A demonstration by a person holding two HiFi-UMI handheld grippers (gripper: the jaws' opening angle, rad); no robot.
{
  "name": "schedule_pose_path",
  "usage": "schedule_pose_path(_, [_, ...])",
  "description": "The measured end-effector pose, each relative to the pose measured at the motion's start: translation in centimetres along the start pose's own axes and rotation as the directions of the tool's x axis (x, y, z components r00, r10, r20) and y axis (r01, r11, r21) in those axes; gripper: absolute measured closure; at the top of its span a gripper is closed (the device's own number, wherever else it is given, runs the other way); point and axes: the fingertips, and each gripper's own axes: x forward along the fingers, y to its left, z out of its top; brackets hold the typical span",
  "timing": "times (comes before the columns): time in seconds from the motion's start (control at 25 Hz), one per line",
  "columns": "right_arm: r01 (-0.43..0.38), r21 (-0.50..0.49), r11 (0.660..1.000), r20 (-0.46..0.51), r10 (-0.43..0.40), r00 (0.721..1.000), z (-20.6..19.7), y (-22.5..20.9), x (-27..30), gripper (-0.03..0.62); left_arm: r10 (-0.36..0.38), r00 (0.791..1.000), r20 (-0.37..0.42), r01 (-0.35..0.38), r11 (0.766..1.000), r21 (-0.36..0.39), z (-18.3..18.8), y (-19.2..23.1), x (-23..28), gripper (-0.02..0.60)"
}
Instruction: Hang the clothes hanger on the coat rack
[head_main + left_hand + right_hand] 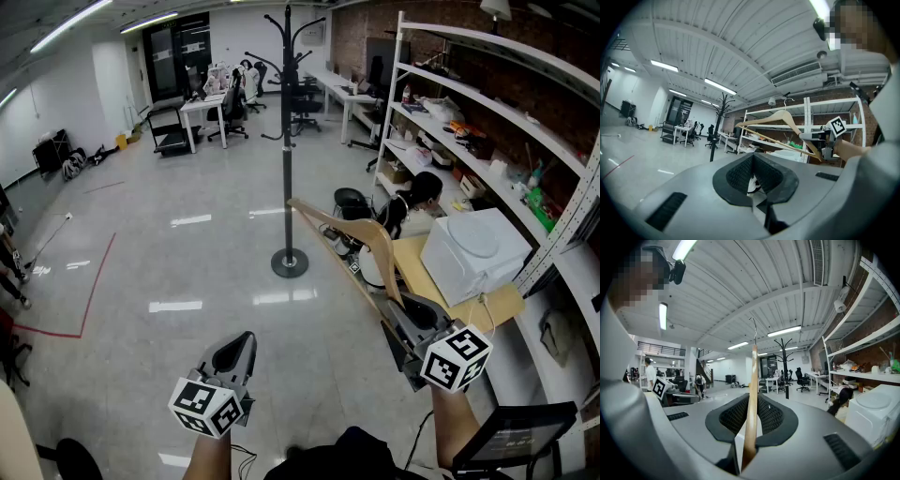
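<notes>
The black coat rack (287,141) stands on the shiny floor ahead, its round base in mid-room; it also shows far off in the left gripper view (723,110) and the right gripper view (785,363). My right gripper (405,317) is shut on one lower end of a wooden clothes hanger (361,244), which rises tilted toward the rack, well short of it. In the right gripper view the hanger (751,394) runs edge-on up from between the jaws (750,427), its metal hook on top. My left gripper (235,353) hangs lower left, shut and empty (752,176).
Long white shelving (487,103) with clutter lines the right wall. A white appliance (473,248) sits on a tan table beside my right gripper. A person (412,202) crouches by the shelves. Desks and chairs (225,98) stand at the back. Red tape (94,281) marks the floor at left.
</notes>
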Motion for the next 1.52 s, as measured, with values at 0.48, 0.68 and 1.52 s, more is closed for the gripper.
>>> schedule_pose_path(0.48, [-0.064,0.005,0.998,-0.01,0.064,0.998,0.2,-3.7,10.0,0.539,0.059,0.998,0.003,-0.059,0.998,-0.015,1.4,6.9,6.5,0.581])
schedule_pose_path(0.68, [-0.108,0.005,0.994,-0.005,0.108,0.994,1.3,-8.7,15.6,0.539,0.093,0.996,0.012,-0.093,0.996,0.006,3.5,9.7,12.8,0.581])
schedule_pose_path(1.52, [-0.254,-0.051,0.966,-0.015,0.253,0.967,5.0,-20.3,39.9,0.539,0.145,0.989,0.02,-0.145,0.989,0.005,7.0,24.8,32.4,0.581])
